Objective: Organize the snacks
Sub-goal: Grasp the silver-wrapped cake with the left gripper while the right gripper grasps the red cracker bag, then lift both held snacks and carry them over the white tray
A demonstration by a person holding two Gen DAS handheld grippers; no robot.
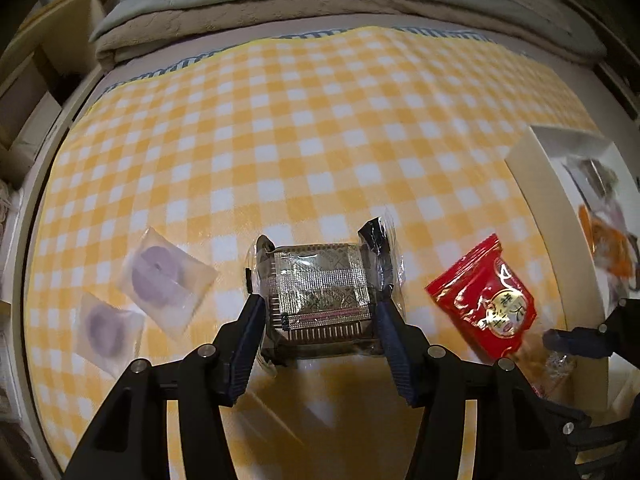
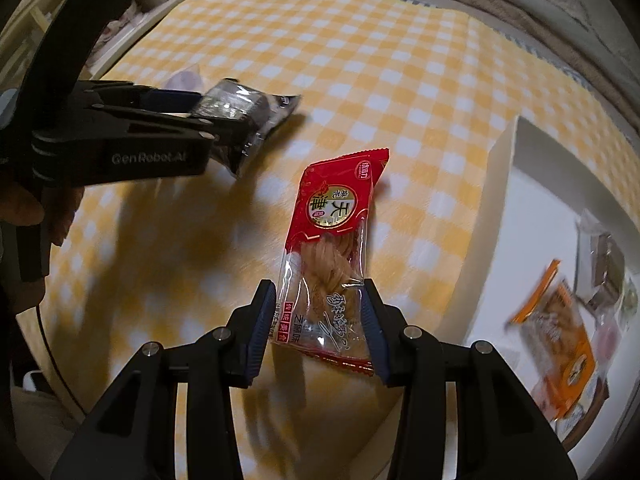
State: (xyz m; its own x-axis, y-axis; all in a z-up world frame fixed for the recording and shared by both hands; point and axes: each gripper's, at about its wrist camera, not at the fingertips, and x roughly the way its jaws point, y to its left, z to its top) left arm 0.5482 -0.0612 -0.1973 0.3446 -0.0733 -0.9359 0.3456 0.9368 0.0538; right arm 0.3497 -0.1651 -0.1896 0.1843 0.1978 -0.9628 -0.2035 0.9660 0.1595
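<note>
A dark snack packet (image 1: 320,280) with a silver-patterned wrapper sits between the pads of my left gripper (image 1: 320,302), which is shut on its two sides. The right wrist view shows the same packet (image 2: 240,100) held off the yellow checked cloth (image 2: 400,80) by that gripper (image 2: 208,116). My right gripper (image 2: 319,292) is shut on the clear lower end of a red twisted-pastry packet (image 2: 340,208), whose red top points away from me. The red packet (image 1: 484,292) also shows at the right of the left wrist view.
A white box (image 2: 496,208) stands at the right, holding an orange packet (image 2: 560,332) and a dark one (image 2: 608,264). Two clear packets with purple pastries (image 1: 160,276) (image 1: 104,324) lie at the left on the cloth. Folded bedding (image 1: 280,12) lies along the far edge.
</note>
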